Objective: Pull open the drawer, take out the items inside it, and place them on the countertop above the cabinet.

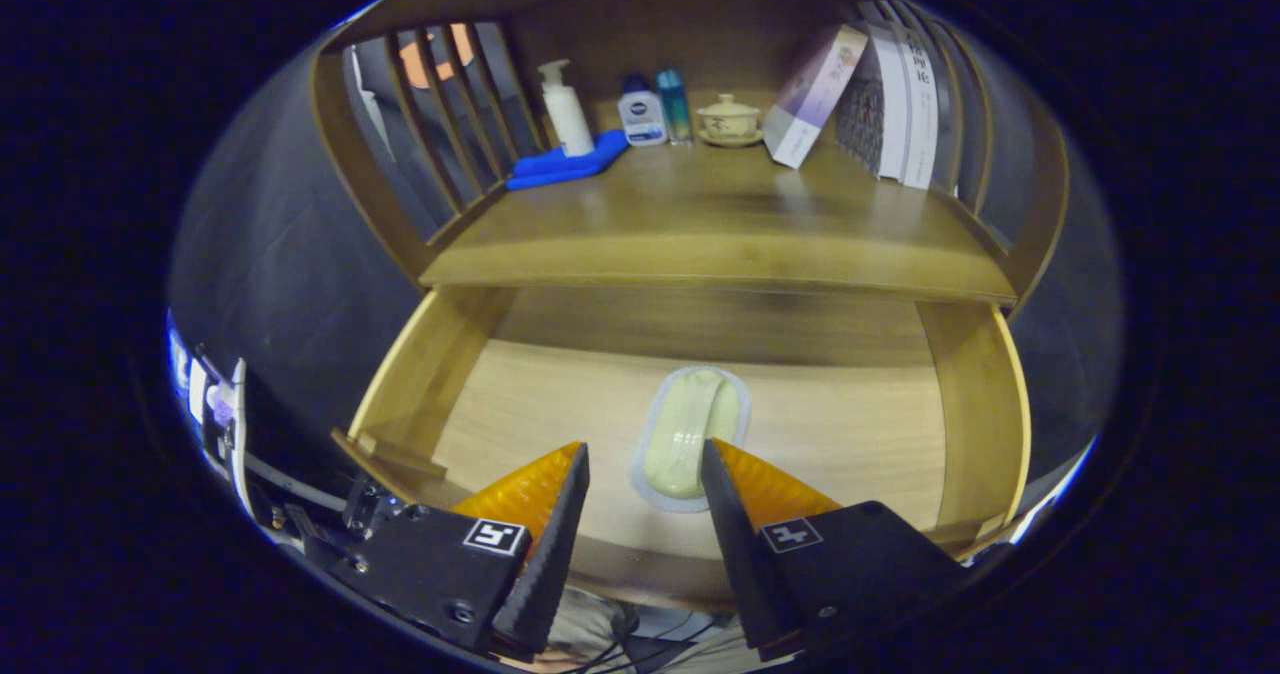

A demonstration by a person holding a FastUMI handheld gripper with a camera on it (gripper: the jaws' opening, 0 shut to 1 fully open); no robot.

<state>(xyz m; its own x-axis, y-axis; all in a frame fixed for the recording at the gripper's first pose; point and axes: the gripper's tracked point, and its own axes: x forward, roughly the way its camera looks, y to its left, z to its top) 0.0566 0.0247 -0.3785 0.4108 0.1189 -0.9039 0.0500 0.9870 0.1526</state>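
Drawer point(930, 434) pulled open. Pale sealed packet point(688, 434) flat on drawer floor, at 12 o'clock between fingertips of gripper point(645, 454); fingers spread wide, gripping nothing. Tabletop point(720, 224) above: pump bottle point(565, 109), lidded teacup point(729, 119), leaning books point(880, 104).

gripper point(645, 464) | two wedge fingers, ribbed faces | black mounts, square tag markers, screws | grey cable

One pale sealed packet point(688, 437) lies in the one open drawer point(985, 404). On the bench point(700, 224) above stand one pump bottle point(566, 109), two small bottles point(641, 112) point(675, 104), one lidded cup point(729, 119) on its saucer, one blue cloth point(565, 167), and several leaning books point(880, 94), perhaps four. One tool point(644, 474) spreads two fingers either side of the packet.
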